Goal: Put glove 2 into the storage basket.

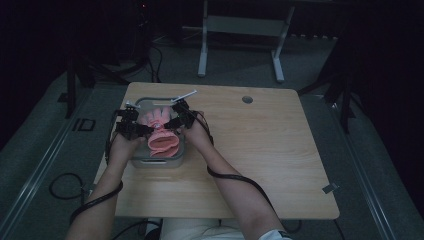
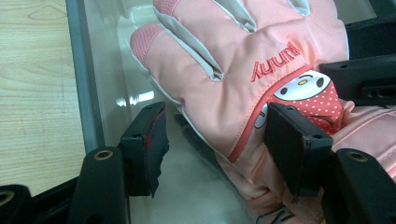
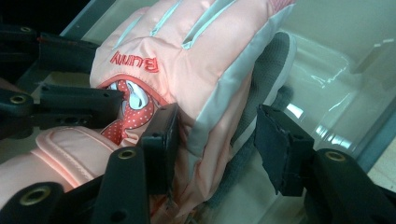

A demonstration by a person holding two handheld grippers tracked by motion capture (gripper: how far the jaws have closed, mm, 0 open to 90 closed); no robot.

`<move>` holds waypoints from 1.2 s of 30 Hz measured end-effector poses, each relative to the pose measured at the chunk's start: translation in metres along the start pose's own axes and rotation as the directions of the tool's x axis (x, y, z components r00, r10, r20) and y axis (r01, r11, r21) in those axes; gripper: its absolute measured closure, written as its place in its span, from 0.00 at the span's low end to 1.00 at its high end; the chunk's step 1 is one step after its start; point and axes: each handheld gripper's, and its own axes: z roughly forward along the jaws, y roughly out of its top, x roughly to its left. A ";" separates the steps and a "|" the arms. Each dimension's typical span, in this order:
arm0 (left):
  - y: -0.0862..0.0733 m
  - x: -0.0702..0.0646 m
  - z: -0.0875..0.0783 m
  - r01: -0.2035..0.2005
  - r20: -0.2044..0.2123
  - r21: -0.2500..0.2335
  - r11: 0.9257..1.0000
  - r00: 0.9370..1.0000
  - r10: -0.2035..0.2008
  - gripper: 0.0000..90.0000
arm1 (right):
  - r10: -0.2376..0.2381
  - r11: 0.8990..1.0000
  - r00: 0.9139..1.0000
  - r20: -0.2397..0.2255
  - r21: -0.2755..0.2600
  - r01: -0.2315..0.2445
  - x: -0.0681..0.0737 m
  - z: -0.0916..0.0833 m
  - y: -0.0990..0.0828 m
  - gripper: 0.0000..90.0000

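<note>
Pink ski glove [image 1: 161, 131] lies in the clear bin [image 1: 141, 102] on the tabletop [image 1: 260, 150]. Both your claws are released: left claw [image 2: 212, 140] and right claw [image 3: 217, 140] each straddle a glove edge, pads not clamping. Risk: clench now and you likely pinch only one fabric layer, so it slips, or a jaw catches the bin wall.

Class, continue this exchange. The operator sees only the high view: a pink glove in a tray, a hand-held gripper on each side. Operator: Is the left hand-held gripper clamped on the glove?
Observer: No. The left hand-held gripper is open; one jaw is at the glove, the other clear of it over the tray.
Operator: And the right?
Observer: The right hand-held gripper is open too, astride the glove's other edge.
Operator: Any markings?
Observer: Red stitched lettering above a cartoon face patch.
</note>
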 end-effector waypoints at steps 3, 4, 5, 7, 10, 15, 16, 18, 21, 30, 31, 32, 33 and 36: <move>0.001 0.000 -0.004 0.004 -0.003 -0.014 1.000 1.000 -0.004 0.43 | -0.006 1.000 1.000 -0.029 -0.018 0.005 0.003 -0.002 0.001 0.59; 0.002 0.001 -0.006 0.005 0.000 -0.022 1.000 1.000 -0.005 0.43 | -0.012 1.000 0.999 -0.037 -0.026 0.011 0.004 -0.004 0.002 0.58; 0.002 0.001 -0.008 0.011 0.005 -0.033 0.999 1.000 -0.011 0.42 | -0.011 0.999 0.999 -0.045 -0.033 0.010 0.004 -0.005 0.003 0.57; 0.003 0.002 -0.011 0.011 0.004 -0.046 0.999 1.000 -0.011 0.40 | 0.004 0.998 0.998 -0.070 -0.056 -0.008 0.003 -0.009 0.005 0.54; 0.004 0.003 -0.015 0.012 0.021 -0.058 0.998 1.000 -0.011 0.31 | 0.000 0.998 0.995 -0.099 -0.069 -0.006 0.005 -0.013 0.007 0.51; 0.004 0.003 -0.021 0.006 0.041 -0.092 0.996 0.999 -0.002 0.18 | -0.019 0.995 0.991 -0.132 -0.099 0.006 0.011 -0.021 0.011 0.49; 0.005 0.003 -0.023 0.002 0.042 -0.101 0.995 0.999 0.002 0.16 | -0.024 0.995 0.991 -0.134 -0.104 0.010 0.013 -0.023 0.011 0.48; 0.005 0.003 -0.027 0.002 0.046 -0.122 0.993 0.999 0.004 0.16 | -0.034 0.993 0.990 -0.140 -0.116 0.017 0.016 -0.028 0.013 0.47; 0.005 0.002 -0.031 -0.023 0.035 -0.163 0.986 0.999 0.029 0.07 | -0.053 0.990 0.988 -0.143 -0.139 0.033 0.019 -0.037 0.015 0.44; 0.002 -0.006 -0.040 -0.067 0.050 -0.206 0.976 0.996 0.078 0.02 | -0.117 0.984 0.980 -0.163 -0.155 0.091 0.022 -0.050 0.015 0.31; 0.001 -0.008 -0.043 -0.074 0.056 -0.212 0.974 0.995 0.088 0.02 | -0.124 0.982 0.979 -0.162 -0.160 0.098 0.021 -0.051 0.014 0.31; 0.000 -0.010 -0.046 -0.082 0.058 -0.220 0.972 0.994 0.097 0.02 | -0.129 0.981 0.979 -0.159 -0.163 0.103 0.020 -0.053 0.013 0.30; 0.000 -0.010 -0.046 -0.082 0.058 -0.220 0.972 0.994 0.097 0.02 | -0.129 0.981 0.979 -0.159 -0.163 0.103 0.020 -0.053 0.013 0.30; -0.006 -0.017 -0.055 -0.097 0.085 -0.251 0.963 0.989 0.121 0.02 | -0.138 0.978 0.979 -0.152 -0.178 0.110 0.013 -0.060 0.008 0.27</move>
